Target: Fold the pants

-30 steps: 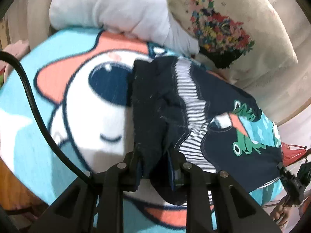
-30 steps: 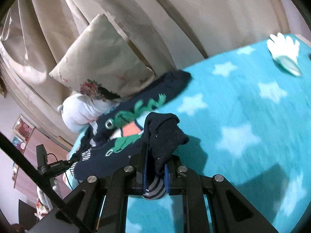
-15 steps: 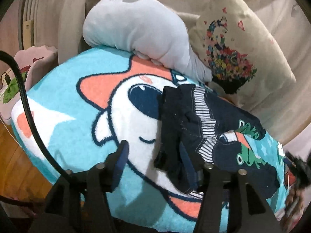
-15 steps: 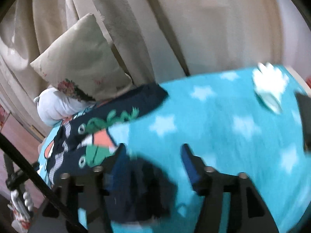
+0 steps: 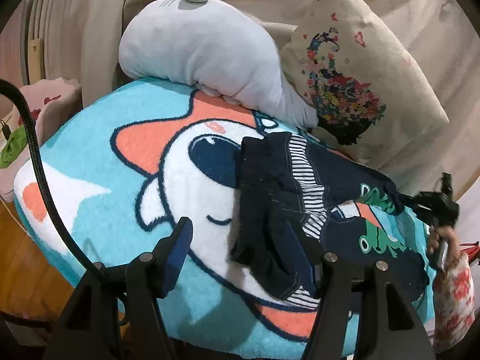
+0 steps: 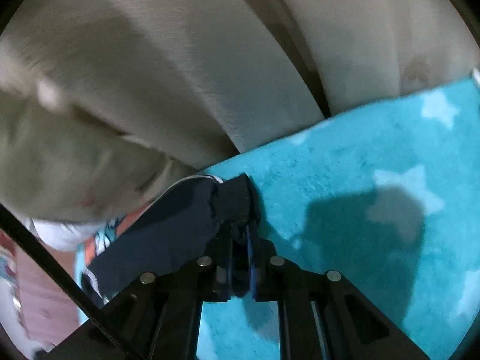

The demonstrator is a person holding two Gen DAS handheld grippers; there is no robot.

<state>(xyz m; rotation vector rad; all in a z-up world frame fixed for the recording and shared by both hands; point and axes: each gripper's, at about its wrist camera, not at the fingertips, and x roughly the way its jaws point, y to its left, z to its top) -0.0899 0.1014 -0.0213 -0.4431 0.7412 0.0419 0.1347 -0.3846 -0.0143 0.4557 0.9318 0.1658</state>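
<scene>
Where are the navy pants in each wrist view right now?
Left wrist: pants lie right of centre on the blanket, waistband end between the open left gripper fingers.
Right wrist: pants lower left of centre, cuff clamped in the right gripper.
Shared landmark: turquoise blanket.

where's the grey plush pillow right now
In the left wrist view, the grey plush pillow lies at the bed's far edge, left of the cream floral cushion, beyond the navy pants.
</scene>
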